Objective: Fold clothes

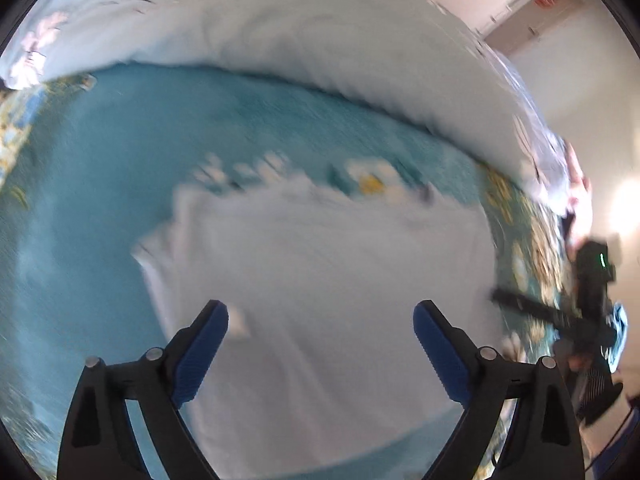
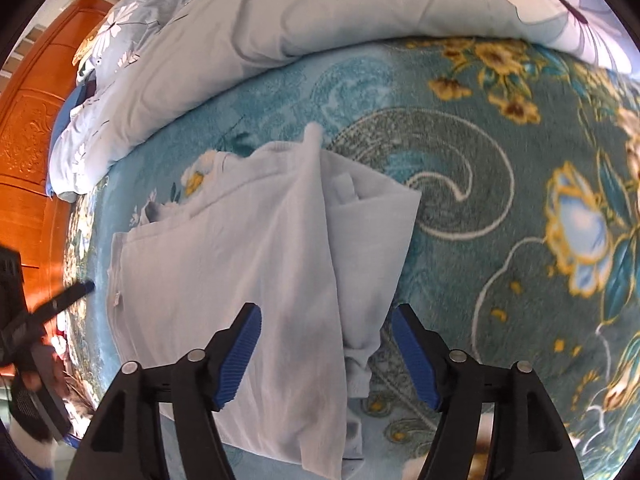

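In the left wrist view, which is smeared by motion blur, the left claw [image 1: 320,344] fills the lower part of the frame with its blue-padded fingers [image 1: 202,354] spread wide apart and nothing between them. It points forward and down over the white garment [image 1: 320,280], which lies flat in the lower middle of the frame on the teal floral blanket [image 1: 100,160] covering the bed. Across the top of the frame runs a bulky pale duvet [image 1: 280,40], its edge resting on the blanket behind the garment. At the right edge of this view the right claw [image 1: 520,300] shows as a dark blurred shape reaching in beside the garment's right side.

In the right wrist view, which is sharp, the left claw [image 2: 86,287] pokes in at the left edge, its blue tip just beside the garment's left border, with the holding hand [image 2: 36,380] low in the left corner. The garment [image 2: 224,280] sits left of centre, partly folded: one long panel lies doubled over the body, and a sleeve [image 2: 358,360] trails toward the bottom. The right claw [image 2: 326,348] hangs above it, fingers [image 2: 240,356] parted and gripping nothing, straddling that folded panel and sleeve. A carved wooden headboard [image 2: 32,140] stands at the far left, and the duvet [image 2: 320,8] lies across the top.
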`<state>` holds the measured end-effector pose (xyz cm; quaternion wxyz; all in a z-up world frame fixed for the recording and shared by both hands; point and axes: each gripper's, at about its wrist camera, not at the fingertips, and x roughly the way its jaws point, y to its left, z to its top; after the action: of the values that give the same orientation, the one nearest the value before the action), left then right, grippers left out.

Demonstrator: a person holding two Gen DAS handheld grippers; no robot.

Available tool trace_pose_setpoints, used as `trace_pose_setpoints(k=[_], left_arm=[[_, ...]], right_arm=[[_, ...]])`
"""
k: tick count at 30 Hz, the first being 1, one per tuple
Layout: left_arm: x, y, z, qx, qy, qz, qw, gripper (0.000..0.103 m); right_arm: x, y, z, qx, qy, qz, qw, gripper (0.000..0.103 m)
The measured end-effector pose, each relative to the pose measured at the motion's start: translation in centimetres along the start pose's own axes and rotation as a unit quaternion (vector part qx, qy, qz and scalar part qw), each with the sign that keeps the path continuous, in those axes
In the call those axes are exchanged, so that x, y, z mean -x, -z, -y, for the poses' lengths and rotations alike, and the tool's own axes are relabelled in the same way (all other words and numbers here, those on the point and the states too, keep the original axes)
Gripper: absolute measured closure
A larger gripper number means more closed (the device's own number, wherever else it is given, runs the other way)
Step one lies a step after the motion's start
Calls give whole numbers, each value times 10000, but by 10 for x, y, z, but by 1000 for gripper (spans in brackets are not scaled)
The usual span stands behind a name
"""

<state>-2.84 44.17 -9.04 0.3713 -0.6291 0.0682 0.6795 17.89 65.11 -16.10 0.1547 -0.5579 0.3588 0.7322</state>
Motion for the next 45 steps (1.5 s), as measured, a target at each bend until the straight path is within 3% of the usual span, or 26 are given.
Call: trace_pose_setpoints(k=[8, 17, 18, 19, 21, 25, 27, 33, 38, 45], left_arm=[[-23, 34, 34, 75, 529, -406, 9977, 8], [-40, 20, 44, 292, 1121, -389, 9925, 11], [-42, 19, 41, 355, 1201, -394, 9914, 22], [-47, 16, 41, 410, 1204, -382, 9911, 42], [-49, 13, 39, 444, 1203, -412, 9909, 62], [-57, 8, 38, 451, 1184, -363, 9913, 82], [-66, 8, 33, 550, 1007, -404, 9926, 85], [-88, 7, 24, 613, 824, -626, 9927, 98], [-48, 16, 1, 813, 1266, -378, 9879, 98], [14, 57, -51, 1389, 1425, 7, 9800, 95]], right_arm=[[-5, 1, 15, -403, -153, -110, 9990, 31], [-12, 15, 22, -822, -407, -194, 9956, 65], [-11, 15, 22, -845, -434, -200, 9953, 73], [-11, 15, 22, -864, -459, -206, 9950, 77], [-9, 13, 19, -805, -458, -230, 9954, 85], [3, 8, 9, -695, -414, -198, 9965, 89], [12, 6, 1, -614, -411, -132, 9972, 90], [40, -2, -41, -222, -256, -11, 9994, 91], [58, -10, -100, 304, -70, 38, 9995, 91], [44, -17, -198, 1054, -90, -217, 9942, 90]])
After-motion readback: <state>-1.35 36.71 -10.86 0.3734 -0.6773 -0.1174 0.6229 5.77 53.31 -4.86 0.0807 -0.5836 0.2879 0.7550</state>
